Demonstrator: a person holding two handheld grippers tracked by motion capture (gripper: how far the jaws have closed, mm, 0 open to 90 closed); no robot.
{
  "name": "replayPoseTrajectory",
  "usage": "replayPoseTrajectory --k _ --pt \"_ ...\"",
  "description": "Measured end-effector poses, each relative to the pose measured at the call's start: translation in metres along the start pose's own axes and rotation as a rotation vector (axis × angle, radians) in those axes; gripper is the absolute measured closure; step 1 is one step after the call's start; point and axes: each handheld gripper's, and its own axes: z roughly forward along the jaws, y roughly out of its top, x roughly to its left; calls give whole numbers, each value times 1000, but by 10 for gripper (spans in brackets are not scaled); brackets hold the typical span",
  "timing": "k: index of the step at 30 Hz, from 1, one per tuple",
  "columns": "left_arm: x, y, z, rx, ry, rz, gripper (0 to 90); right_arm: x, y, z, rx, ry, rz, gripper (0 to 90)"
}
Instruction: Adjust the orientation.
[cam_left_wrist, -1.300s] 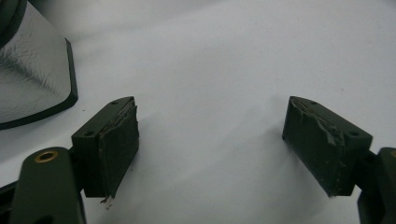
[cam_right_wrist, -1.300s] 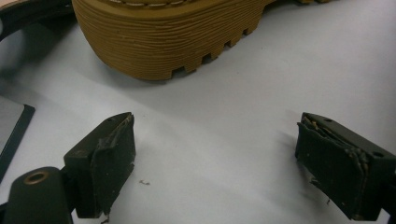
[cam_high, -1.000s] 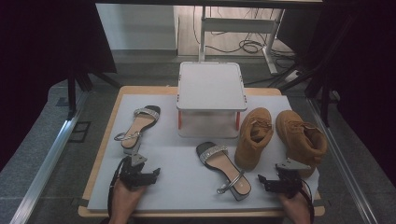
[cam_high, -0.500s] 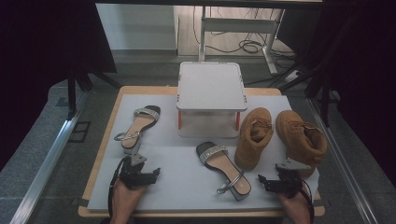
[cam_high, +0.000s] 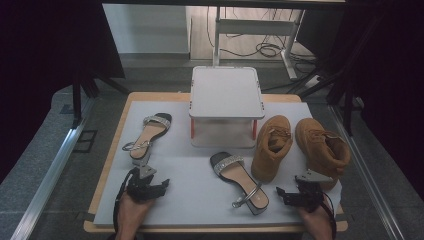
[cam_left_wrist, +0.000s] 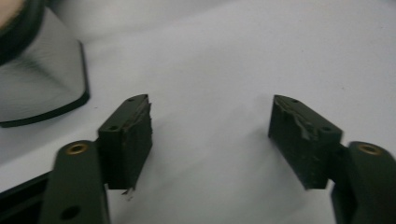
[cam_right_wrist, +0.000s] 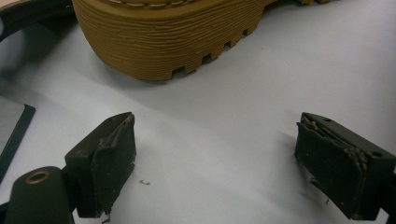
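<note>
- The left gripper (cam_high: 162, 186) rests low on the white mat (cam_high: 195, 190), at the near left, just below the heel of the left sandal (cam_high: 147, 135).
- Its jaws have just been closing a little, yet stand apart with only bare mat between them; the left gripper view shows the sandal's heel (cam_left_wrist: 39, 79) just beside, not touching.
- The right gripper (cam_high: 281, 194) sits at the near right, jaws wide apart and holding nothing.
- It lies between the second sandal (cam_high: 240, 177) and the right boot (cam_high: 325, 150); the right gripper view shows a boot sole (cam_right_wrist: 173, 35) close ahead.
- The left boot (cam_high: 272, 147) stands beside a white stand (cam_high: 225, 95) at the mat's middle back.
</note>
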Motion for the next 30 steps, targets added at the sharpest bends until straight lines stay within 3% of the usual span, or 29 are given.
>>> replayPoseTrajectory --k 7,19,22,27,30 --pt "10 -4 -13 -42 -8 -29 518 0 0 0 0 0 0 125" --pt "21 -7 -19 -46 27 -47 774 0 0 0 0 0 0 126" --pt "23 -7 -20 -56 40 -52 779 0 0 0 0 0 0 126" --pt "33 -9 -22 -65 95 -89 669 0 0 0 -1 0 0 126" --pt "37 -9 -21 -64 107 -103 635 0 0 0 0 0 0 126"
